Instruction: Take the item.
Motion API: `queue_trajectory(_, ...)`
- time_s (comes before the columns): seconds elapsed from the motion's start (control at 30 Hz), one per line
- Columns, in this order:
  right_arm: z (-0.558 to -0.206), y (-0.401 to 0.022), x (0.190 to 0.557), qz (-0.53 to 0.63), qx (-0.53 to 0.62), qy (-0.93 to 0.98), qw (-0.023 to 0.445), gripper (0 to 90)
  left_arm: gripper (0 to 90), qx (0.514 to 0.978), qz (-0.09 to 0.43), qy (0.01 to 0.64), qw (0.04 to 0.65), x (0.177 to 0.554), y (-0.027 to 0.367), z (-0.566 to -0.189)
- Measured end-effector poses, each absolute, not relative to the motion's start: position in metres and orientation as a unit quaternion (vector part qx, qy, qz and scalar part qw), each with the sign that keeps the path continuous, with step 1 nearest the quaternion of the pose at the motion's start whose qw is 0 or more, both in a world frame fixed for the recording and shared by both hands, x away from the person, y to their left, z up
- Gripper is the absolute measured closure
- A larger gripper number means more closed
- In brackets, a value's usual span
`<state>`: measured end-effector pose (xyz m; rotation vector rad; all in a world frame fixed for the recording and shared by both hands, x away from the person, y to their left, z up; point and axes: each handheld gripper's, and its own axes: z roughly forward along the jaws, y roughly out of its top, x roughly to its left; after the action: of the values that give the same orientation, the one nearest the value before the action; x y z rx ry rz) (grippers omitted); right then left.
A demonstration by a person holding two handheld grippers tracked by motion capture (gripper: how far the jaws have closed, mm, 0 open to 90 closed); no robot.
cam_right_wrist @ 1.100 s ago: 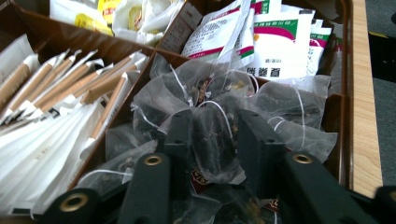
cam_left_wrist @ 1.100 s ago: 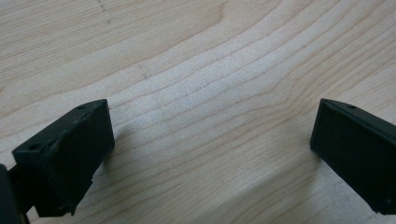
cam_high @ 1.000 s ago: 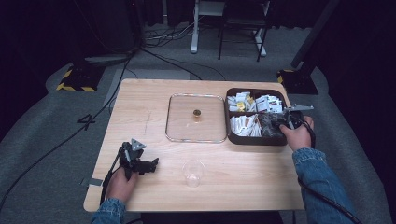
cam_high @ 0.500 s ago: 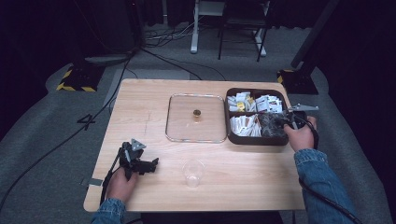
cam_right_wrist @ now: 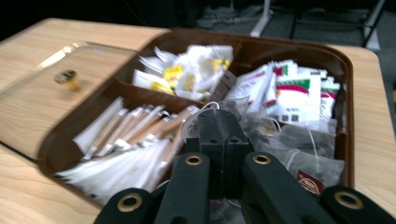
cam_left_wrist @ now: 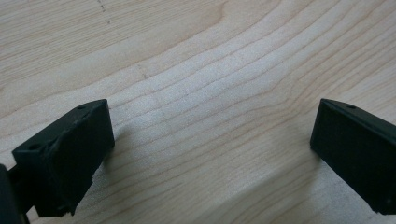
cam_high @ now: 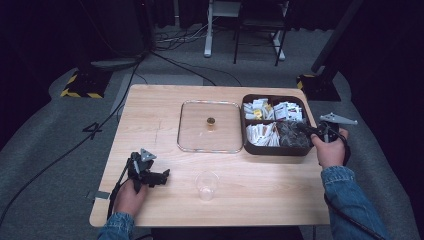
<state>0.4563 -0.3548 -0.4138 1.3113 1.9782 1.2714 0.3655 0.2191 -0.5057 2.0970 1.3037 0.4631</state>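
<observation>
A brown compartment box (cam_high: pixel 274 150) stands at the table's right, holding white sachets, stick packets (cam_right_wrist: pixel 126 126) and dark tea bags (cam_right_wrist: pixel 303 140). My right gripper (cam_high: pixel 303 128) hovers over the tea-bag compartment. Its jaws are shut, and in the right gripper view the right gripper (cam_right_wrist: pixel 223 115) pinches a see-through tea bag (cam_right_wrist: pixel 198 122), whose white string loops at the tips. My left gripper (cam_high: pixel 165 175) rests on the wood near the front left. In the left gripper view the left gripper (cam_left_wrist: pixel 210 154) is open, with bare tabletop between its jaws.
A clear lid (cam_high: pixel 192 135) with a small gold knob (cam_high: pixel 211 121) lies flat left of the box. A clear plastic cup (cam_high: pixel 206 184) stands upright near the front edge. Cables and stands sit on the floor beyond the table.
The right hand has drawn slightly back and up from the box's tea-bag compartment. The left hand and its gripper have stayed put.
</observation>
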Motion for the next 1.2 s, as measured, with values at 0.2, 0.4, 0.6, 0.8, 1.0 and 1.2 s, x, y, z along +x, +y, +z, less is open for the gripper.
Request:
queue_trajectory(0.2, -0.401, -0.351, 0.440, 0.503, 0.447, 0.707, 0.217, 90.0, 0.0, 0.794, 0.176, 0.493, 0.309, 0.366, 0.219, -0.506)
queue_trajectory(0.4, -0.392, -0.344, 0.428, 0.524, 0.422, 0.710, 0.209, 90.0, 0.0, 0.793, 0.177, 0.495, 0.309, 0.365, 0.219, -0.506)
queue_trajectory(0.6, -0.380, -0.334, 0.417, 0.540, 0.397, 0.714, 0.199, 90.0, 0.0, 0.792, 0.180, 0.496, 0.307, 0.364, 0.219, -0.506)
queue_trajectory(0.8, -0.369, -0.323, 0.409, 0.549, 0.374, 0.722, 0.193, 90.0, 0.0, 0.792, 0.180, 0.496, 0.307, 0.364, 0.219, -0.506)
queue_trajectory(1.0, -0.361, -0.309, 0.398, 0.553, 0.349, 0.734, 0.183, 90.0, 0.0, 0.792, 0.179, 0.496, 0.308, 0.364, 0.219, -0.506)
queue_trajectory(1.2, -0.353, -0.285, 0.382, 0.549, 0.322, 0.753, 0.168, 90.0, 0.0, 0.795, 0.175, 0.492, 0.309, 0.365, 0.220, -0.506)
